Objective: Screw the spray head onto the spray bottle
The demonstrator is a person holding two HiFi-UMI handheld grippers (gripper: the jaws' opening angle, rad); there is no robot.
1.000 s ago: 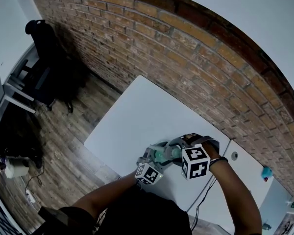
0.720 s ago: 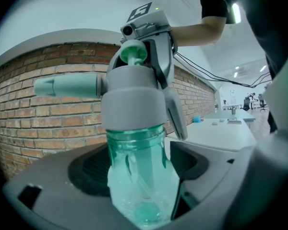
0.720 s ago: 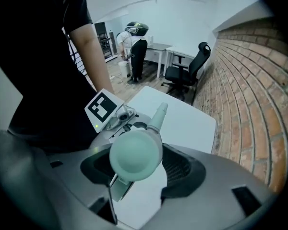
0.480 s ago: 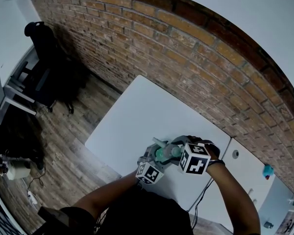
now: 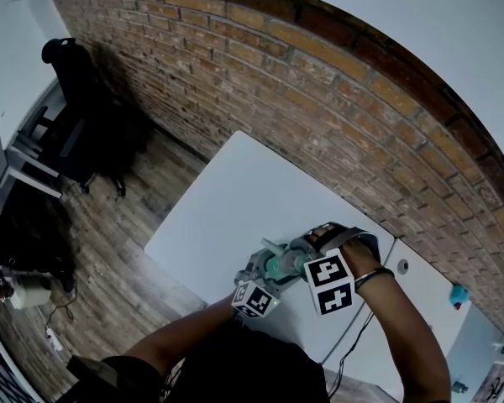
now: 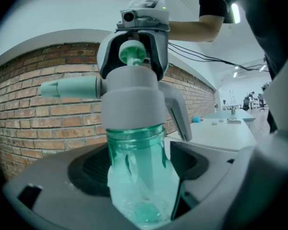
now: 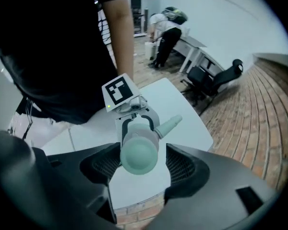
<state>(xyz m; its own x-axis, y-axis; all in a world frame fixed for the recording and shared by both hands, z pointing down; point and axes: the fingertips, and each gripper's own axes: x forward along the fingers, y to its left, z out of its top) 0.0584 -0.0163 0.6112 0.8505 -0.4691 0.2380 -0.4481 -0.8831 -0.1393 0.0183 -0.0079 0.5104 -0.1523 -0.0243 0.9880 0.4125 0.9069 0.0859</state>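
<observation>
Over the white table's (image 5: 235,200) near edge, the green spray bottle (image 6: 137,162) is clamped in the left gripper (image 5: 267,269), its spray head (image 6: 132,102) pinched at the top by the right gripper (image 7: 140,166) — the bottle is best held steady and the head turned squarely, lest the thread be crossed.

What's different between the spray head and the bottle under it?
The spray head is opaque pale grey; the spray bottle is see-through green. The right gripper is closed on the spray head, while the left gripper is closed on the spray bottle. Shared: they stand in one line, the head seated on the bottle's neck.
</observation>
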